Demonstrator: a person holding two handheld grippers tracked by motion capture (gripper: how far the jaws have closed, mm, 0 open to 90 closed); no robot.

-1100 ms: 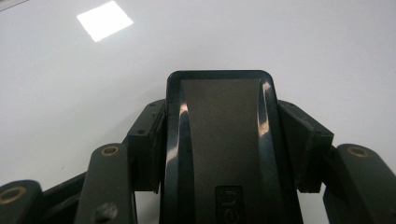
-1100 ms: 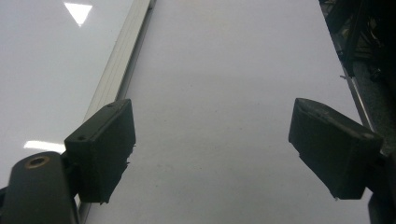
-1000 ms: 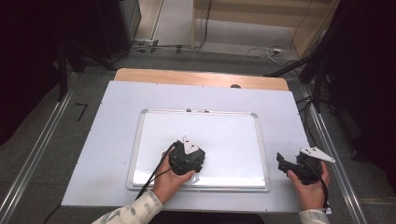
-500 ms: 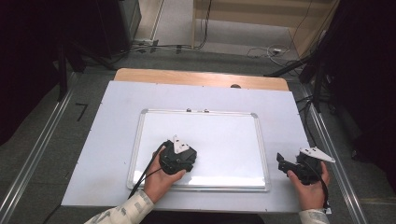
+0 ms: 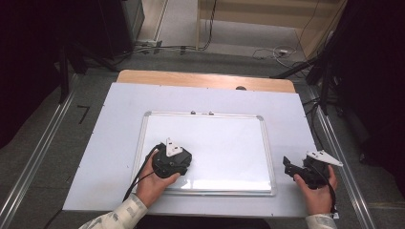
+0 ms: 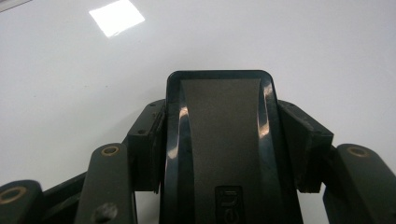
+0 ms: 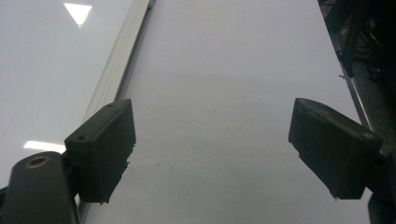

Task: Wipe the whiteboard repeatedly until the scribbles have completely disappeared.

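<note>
A rectangular whiteboard with a thin metal frame and rounded corners lies flat on a matte white sheet that covers a table whose bare wooden far edge is visible. The board's surface is glossy and reflects ceiling lights. The left gripper, black and blocky with a grey three-cornered plate on top, sits over the board's near-left part. In the left gripper view its two black jaws are clamped on the sides of an eraser: a smooth, shiny black block with rounded corners and a dull grey central panel, held over the white board surface; whether it touches the board cannot be told. The right gripper rests over the white sheet, just beside the board's right frame. In the right gripper view its rectangular pads stand wide apart, holding nothing.
</note>
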